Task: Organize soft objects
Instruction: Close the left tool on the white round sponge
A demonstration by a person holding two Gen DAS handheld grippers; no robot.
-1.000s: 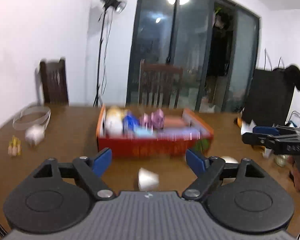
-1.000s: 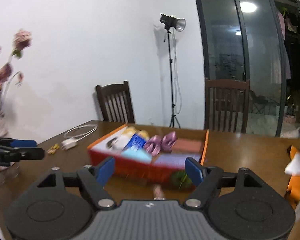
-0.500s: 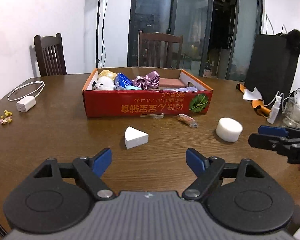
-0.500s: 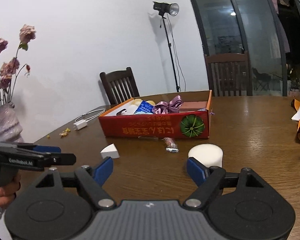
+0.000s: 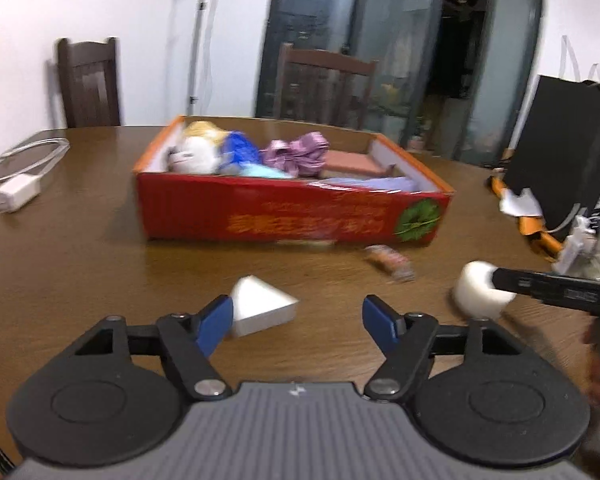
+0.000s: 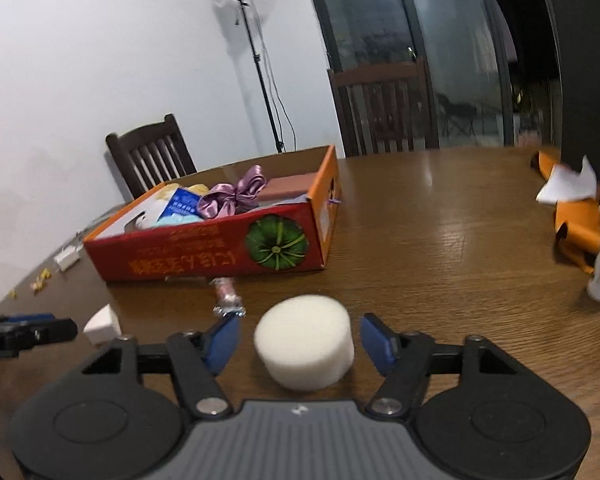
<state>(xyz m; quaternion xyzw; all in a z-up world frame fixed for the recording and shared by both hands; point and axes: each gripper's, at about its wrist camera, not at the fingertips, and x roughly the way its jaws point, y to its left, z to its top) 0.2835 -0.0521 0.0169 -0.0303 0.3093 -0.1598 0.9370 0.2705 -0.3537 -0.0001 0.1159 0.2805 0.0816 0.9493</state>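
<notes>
- My left gripper (image 5: 296, 318) is spread, and its jaws have just been closing. The white wedge sponge (image 5: 262, 305) lies on the tabletop (image 5: 80, 248) at its left finger (image 5: 214, 322); I cannot tell if they touch.
- My right gripper (image 6: 298, 340) is also spread, jaws just been closing. The round white sponge (image 6: 306, 346) sits between the blue fingers (image 6: 374, 342), with a gap on each side, so nothing is pinched.
- The red cardboard box (image 6: 220, 248) stands toward the far edge of the tabletop, holding a plush toy (image 5: 192, 154), a purple ribbon bow (image 6: 234, 196) and other soft things.
- A small wrapped candy (image 6: 226, 296) lies just in front of the box.
</notes>
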